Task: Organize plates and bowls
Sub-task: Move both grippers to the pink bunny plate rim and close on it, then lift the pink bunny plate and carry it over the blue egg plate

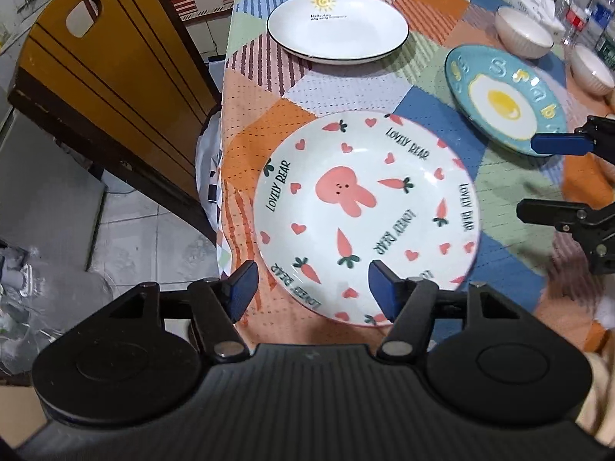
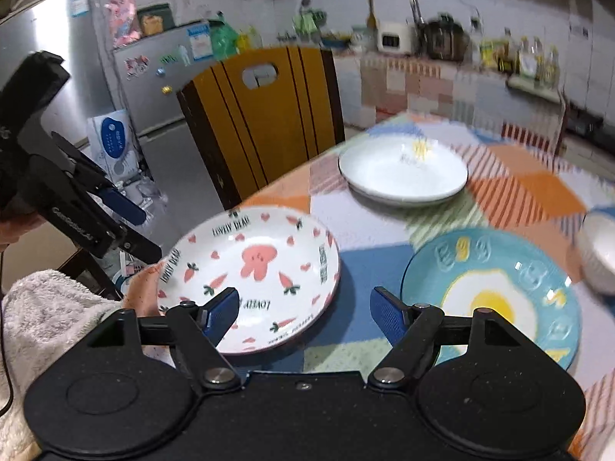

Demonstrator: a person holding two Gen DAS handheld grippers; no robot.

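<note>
A white plate with a pink bunny and carrots (image 1: 365, 215) lies near the table's left edge; it also shows in the right wrist view (image 2: 253, 272). My left gripper (image 1: 309, 288) is open and empty above its near rim. A blue plate with a fried egg (image 1: 503, 98) lies to the right and also shows in the right wrist view (image 2: 496, 296). A white plate with a sun (image 1: 338, 27) lies at the far end and also shows in the right wrist view (image 2: 403, 173). My right gripper (image 2: 305, 311) is open and empty, low between the bunny and egg plates.
Two white ribbed bowls (image 1: 524, 32) (image 1: 592, 69) stand at the back right beside water bottles (image 1: 580, 4). A yellow-brown chair (image 1: 111, 73) stands by the table's left edge. A patchwork cloth (image 1: 434, 73) covers the table. A towel (image 2: 46, 319) lies at the left.
</note>
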